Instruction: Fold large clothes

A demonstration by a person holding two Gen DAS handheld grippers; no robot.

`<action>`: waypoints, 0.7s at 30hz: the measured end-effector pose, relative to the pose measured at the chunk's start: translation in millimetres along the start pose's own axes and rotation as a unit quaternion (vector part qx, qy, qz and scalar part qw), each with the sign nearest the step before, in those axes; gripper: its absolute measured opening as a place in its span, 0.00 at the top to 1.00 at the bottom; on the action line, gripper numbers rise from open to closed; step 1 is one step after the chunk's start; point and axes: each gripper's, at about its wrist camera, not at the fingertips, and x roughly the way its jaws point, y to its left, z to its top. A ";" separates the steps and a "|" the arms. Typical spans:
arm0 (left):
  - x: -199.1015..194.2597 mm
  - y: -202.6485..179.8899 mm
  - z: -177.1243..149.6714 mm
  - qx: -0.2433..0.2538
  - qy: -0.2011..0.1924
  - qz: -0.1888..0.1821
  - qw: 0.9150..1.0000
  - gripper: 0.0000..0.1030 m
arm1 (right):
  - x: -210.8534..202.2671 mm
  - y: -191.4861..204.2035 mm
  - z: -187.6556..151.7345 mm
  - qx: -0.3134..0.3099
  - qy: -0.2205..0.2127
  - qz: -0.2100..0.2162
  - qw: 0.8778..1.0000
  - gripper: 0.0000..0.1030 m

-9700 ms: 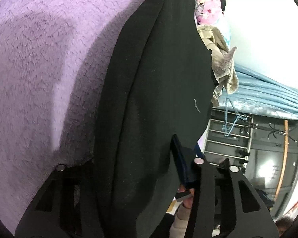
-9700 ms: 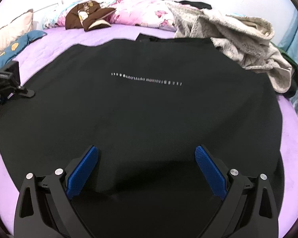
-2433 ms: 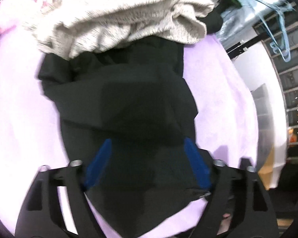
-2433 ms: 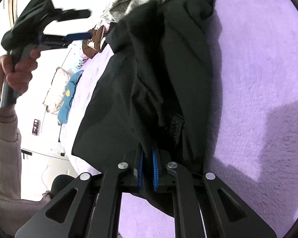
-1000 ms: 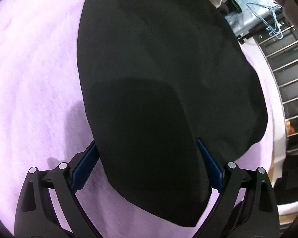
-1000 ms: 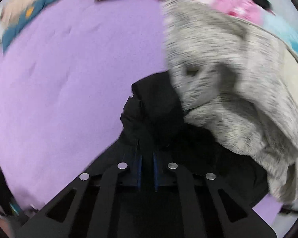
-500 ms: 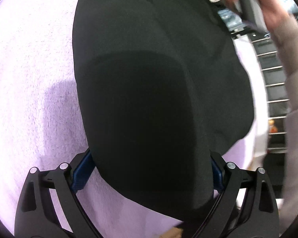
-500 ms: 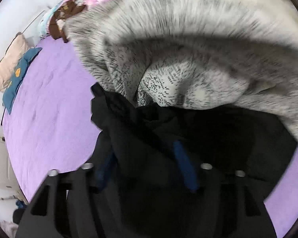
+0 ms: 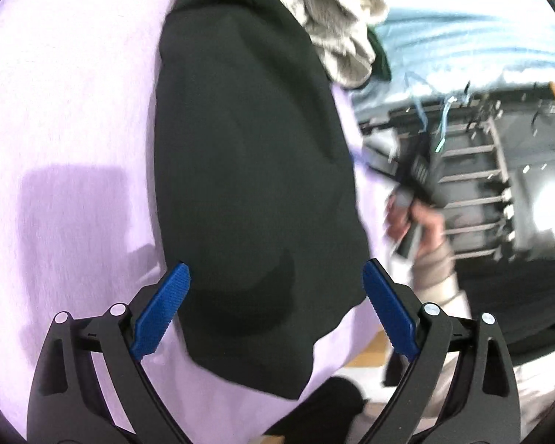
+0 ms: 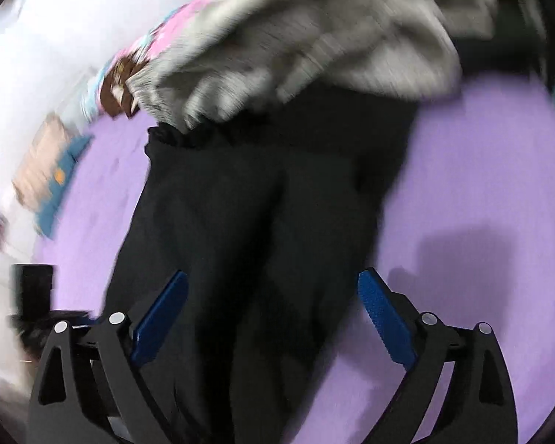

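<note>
My black cloth garment [image 9: 248,155] lies folded into a long strip mid-frame on the purple fleece bed [image 9: 66,118]; both my jaws spread empty, the right just opened; further folds remain.

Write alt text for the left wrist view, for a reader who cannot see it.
A black garment, folded into a long strip, lies on a purple bedspread and runs away from the open left tool, whose blue pads sit either side of its near end without touching it. A grey fleece lies heaped at the far end, and a person's hand shows blurred at right.
</note>
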 end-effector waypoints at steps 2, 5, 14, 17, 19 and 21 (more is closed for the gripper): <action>6.9 6.3 13.9 -0.007 -0.002 -0.018 1.000 0.12 | 2.7 -13.8 -13.0 0.009 -0.009 0.033 0.999 0.10; 15.1 32.2 30.4 -0.031 0.007 -0.024 0.999 0.12 | 8.7 -24.3 -25.1 0.017 -0.015 0.076 0.997 0.06; 32.0 52.9 46.2 -0.070 0.019 -0.065 0.995 0.12 | 28.1 -26.3 -46.0 0.014 -0.004 0.136 0.991 0.06; 35.8 57.2 54.0 -0.074 0.019 -0.076 0.994 0.12 | 25.4 -32.1 -47.5 0.037 -0.001 0.186 0.982 0.06; 25.4 73.2 55.0 -0.075 0.017 -0.086 0.993 0.12 | 28.0 -29.7 -46.5 0.044 0.005 0.215 0.976 0.06; 28.7 76.8 56.7 -0.074 0.017 -0.089 0.993 0.12 | 35.9 -22.4 -45.4 0.037 0.017 0.213 0.976 0.06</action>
